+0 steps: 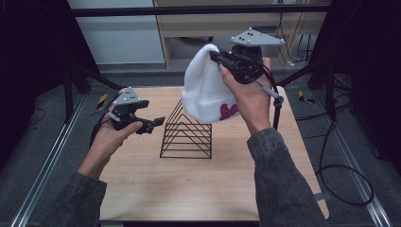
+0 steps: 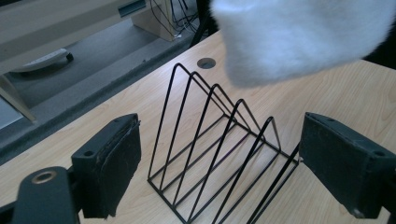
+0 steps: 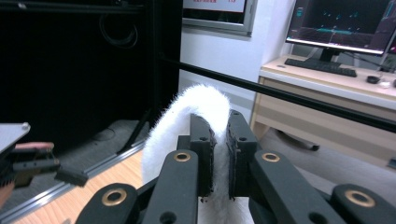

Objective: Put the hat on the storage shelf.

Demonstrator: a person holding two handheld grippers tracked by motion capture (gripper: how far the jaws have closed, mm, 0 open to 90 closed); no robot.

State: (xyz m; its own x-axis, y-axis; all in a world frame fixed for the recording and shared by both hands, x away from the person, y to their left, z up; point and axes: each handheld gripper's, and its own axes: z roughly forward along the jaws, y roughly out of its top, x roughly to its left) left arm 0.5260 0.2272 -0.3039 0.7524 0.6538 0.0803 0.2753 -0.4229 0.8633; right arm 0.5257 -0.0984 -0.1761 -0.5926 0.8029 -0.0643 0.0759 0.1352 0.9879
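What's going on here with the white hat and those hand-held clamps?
A person works at a wooden table with a two-jaw gripper in each hand. The right gripper is shut on the top of a white beanie, holding it in the air above a black wire rack. The left gripper is open and holds nothing, pointed at the rack.

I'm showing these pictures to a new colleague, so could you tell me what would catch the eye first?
A fluffy white beanie with red lettering, pinched at its top by the right gripper and hanging above the table. Below it stands a black wire rack of triangular dividers, with the left gripper open beside it.
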